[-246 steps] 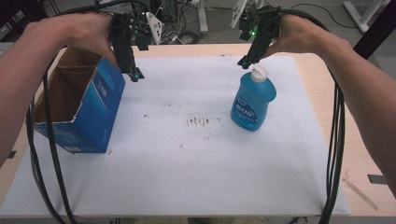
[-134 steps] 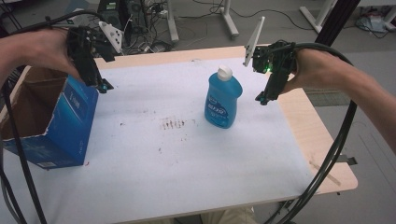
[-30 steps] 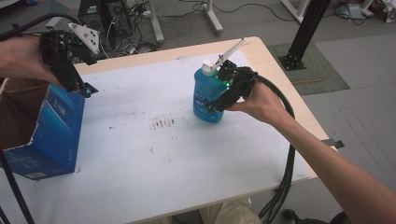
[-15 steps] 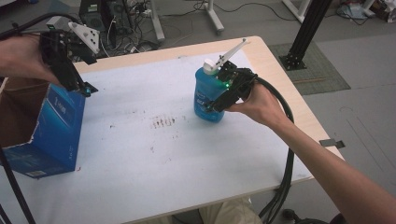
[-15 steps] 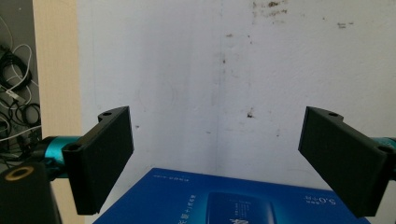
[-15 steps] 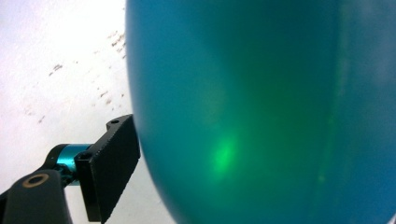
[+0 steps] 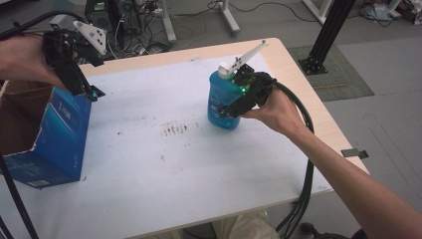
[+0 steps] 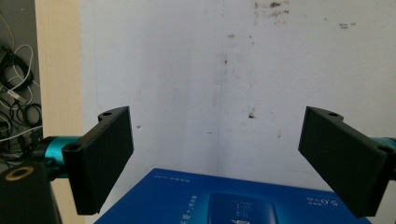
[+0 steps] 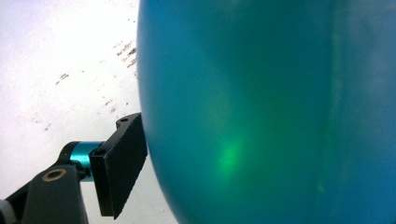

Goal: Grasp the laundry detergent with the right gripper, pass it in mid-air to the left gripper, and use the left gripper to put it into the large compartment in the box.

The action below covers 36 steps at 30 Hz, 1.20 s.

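Blue bottle stands upright on the desk, toward its far right side, and the right hand-held gripper is clamped around its body. Over at the left, the left hand-held gripper hangs wide apart above the open blue box.

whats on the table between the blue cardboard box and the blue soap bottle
In the high view, nothing stands between the blue cardboard box and blue soap bottle: bare white tabletop with dark specks.
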{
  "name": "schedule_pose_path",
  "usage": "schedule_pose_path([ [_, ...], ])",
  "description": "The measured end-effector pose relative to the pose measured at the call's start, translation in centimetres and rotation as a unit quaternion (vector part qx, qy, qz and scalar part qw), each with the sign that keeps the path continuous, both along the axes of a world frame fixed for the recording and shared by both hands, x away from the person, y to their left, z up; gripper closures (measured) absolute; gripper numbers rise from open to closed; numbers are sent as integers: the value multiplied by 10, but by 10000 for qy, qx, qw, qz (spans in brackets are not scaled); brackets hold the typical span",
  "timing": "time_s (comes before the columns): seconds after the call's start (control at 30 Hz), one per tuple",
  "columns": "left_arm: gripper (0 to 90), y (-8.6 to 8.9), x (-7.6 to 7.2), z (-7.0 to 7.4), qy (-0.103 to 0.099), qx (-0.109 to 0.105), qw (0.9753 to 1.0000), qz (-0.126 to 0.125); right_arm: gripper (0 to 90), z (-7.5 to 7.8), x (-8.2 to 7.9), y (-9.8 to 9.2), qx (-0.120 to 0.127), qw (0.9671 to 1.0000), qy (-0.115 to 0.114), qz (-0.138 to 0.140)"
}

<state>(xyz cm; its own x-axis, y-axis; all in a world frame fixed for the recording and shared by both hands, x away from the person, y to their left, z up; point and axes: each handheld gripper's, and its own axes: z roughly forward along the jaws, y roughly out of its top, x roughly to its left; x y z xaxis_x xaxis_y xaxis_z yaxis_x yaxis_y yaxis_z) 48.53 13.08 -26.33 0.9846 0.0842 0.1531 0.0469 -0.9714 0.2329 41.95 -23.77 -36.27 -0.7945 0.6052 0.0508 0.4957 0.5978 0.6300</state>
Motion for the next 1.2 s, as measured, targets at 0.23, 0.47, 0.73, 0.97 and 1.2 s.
schedule_pose_path([
  [0.23,102,0,0,0,-12,-7,10000,14,221,0,-1,0,46,10000,24,10],
  [0.47,102,0,-1,1,-40,-14,10000,6,251,0,0,0,99,9999,10,-31],
  [0.73,102,-1,-1,1,-52,9,10000,-2,283,1,0,-1,166,9998,30,-63],
  [0.97,102,-1,-1,0,-59,20,10000,-6,347,2,0,-2,153,9998,-16,-108],
  [1.2,102,0,-1,1,-72,4,10000,-4,362,1,1,-5,212,9997,2,-142],
])
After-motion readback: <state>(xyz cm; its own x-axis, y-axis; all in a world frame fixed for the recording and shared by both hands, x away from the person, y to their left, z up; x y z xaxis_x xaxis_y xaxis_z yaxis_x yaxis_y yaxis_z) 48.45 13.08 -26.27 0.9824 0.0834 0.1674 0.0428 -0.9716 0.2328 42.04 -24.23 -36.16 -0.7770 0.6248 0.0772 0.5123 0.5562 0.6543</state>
